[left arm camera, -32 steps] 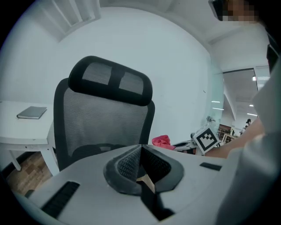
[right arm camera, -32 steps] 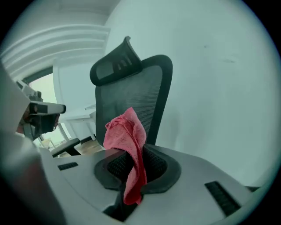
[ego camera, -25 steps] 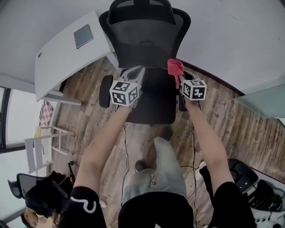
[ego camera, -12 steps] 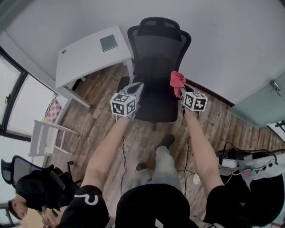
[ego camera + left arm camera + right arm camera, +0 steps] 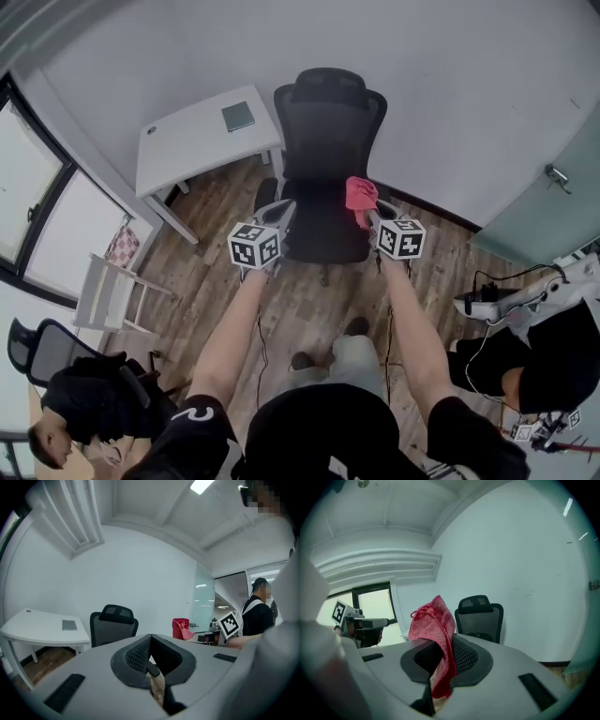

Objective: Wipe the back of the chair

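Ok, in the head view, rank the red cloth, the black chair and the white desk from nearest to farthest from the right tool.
1. The red cloth: clamped in the right tool.
2. The black chair: just ahead, in the middle.
3. The white desk: farthest, off to the left by the wall.

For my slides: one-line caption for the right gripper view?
Right gripper shut on a red cloth, pointing toward a black mesh office chair by the white wall.

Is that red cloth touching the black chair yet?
Apart. The left gripper view shows the red cloth and the chair side by side with bare white wall between them; the chair stands well beyond the cloth.
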The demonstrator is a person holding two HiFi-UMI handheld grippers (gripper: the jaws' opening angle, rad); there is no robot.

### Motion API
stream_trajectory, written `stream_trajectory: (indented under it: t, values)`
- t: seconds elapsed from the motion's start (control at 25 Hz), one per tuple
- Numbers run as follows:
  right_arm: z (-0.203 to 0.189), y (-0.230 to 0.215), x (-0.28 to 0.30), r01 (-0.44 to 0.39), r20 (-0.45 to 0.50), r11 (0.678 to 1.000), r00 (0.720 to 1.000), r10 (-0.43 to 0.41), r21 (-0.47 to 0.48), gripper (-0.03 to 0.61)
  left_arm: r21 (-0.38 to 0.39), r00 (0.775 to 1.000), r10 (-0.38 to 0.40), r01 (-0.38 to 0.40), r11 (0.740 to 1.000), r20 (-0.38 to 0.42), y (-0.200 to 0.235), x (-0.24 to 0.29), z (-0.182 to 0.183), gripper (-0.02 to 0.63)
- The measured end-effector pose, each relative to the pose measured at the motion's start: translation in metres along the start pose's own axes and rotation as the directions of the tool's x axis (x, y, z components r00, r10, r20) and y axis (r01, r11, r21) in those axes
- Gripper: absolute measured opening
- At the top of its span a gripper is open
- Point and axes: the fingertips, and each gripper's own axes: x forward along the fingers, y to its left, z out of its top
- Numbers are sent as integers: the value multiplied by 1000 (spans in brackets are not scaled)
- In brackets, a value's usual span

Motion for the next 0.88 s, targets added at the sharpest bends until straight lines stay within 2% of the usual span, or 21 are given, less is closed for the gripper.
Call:
stream_trajectory:
  t: [0.28, 0.88]
  values:
    - [8, 6, -33, -4, 1, 1000, 1000, 4, -25, 66, 19, 1000, 14, -14, 1000, 17, -25, -10, 8, 25]
    - [25, 10, -57, -92, 2, 995, 996, 92, -43, 66, 38, 996, 89, -90, 995, 19, -69, -4, 26, 25]
